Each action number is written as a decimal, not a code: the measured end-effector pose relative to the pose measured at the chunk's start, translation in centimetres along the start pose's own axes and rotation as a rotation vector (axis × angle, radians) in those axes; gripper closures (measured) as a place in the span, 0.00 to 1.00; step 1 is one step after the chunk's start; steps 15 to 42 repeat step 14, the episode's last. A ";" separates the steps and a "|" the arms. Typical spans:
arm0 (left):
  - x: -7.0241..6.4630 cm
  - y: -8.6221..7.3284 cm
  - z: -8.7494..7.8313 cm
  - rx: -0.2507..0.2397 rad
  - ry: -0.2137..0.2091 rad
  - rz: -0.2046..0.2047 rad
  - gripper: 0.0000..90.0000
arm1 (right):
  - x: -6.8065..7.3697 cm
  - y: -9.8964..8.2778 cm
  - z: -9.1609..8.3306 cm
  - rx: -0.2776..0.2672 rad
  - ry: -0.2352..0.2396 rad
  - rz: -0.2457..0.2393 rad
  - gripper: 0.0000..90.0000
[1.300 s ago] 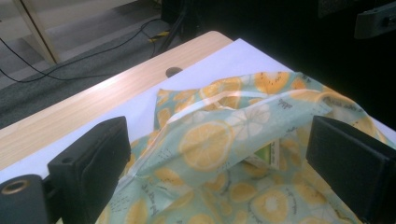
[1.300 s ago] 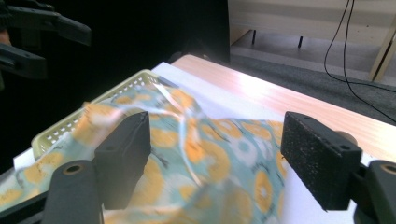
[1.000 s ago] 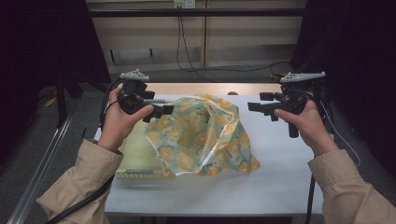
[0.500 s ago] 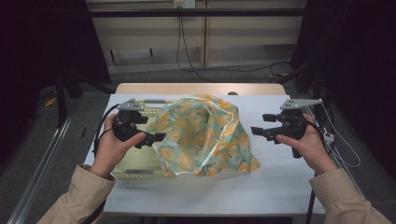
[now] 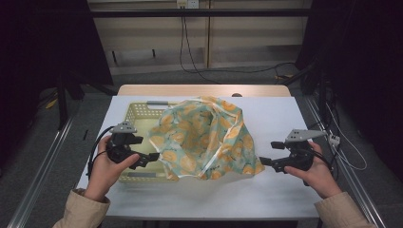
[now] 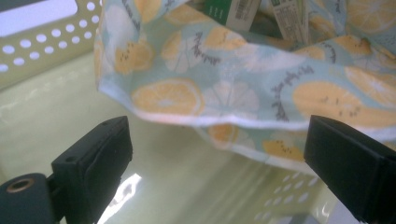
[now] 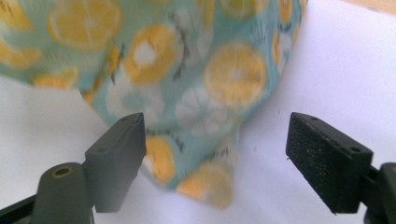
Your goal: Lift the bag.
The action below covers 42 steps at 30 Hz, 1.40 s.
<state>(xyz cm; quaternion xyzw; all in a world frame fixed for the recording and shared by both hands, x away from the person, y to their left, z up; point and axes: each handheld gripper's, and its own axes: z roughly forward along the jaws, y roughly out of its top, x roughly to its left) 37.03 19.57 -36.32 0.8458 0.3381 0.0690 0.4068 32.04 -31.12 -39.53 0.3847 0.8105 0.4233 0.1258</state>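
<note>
A teal cloth [image 5: 204, 137] printed with orange and lemon slices lies heaped over the right part of a pale yellow basket [image 5: 135, 110] and spills onto the white table [image 5: 228, 194]. My left gripper [image 5: 153, 159] is open at the cloth's left hem, over the basket. In the left gripper view the hem of the cloth [image 6: 224, 70] hangs just beyond the open gripper [image 6: 219, 163], above the basket wall [image 6: 37, 46], with printed boxes [image 6: 240, 11] under it. My right gripper [image 5: 266, 160] is open at the right corner of the cloth [image 7: 187, 70], which lies between the jaws of the gripper [image 7: 233, 158] untouched.
A wooden tabletop [image 5: 204, 90] adjoins the far edge. Cables and a small white connector [image 5: 332, 140] lie off the table's right side. Metal floor rails [image 5: 43, 175] run along the left. Dark curtains flank both sides.
Both hands have come down and toward the near edge, from beside the top of the heap to the level of the cloth's lower hem. The cloth and basket have stayed put.
</note>
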 end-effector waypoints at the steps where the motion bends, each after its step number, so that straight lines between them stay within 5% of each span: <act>1: 0.0 -0.3 0.0 0.006 -0.004 0.001 0.08 | 0.1 -0.5 0.0 0.007 0.001 0.001 0.22; 14: -0.5 -2.7 0.5 -0.010 0.000 -0.008 0.08 | 0.4 -5.1 0.2 0.019 0.004 0.036 0.20; 42: -0.5 -2.7 0.5 -0.010 0.000 -0.008 0.08 | 0.4 -5.1 0.2 0.019 0.004 0.036 0.20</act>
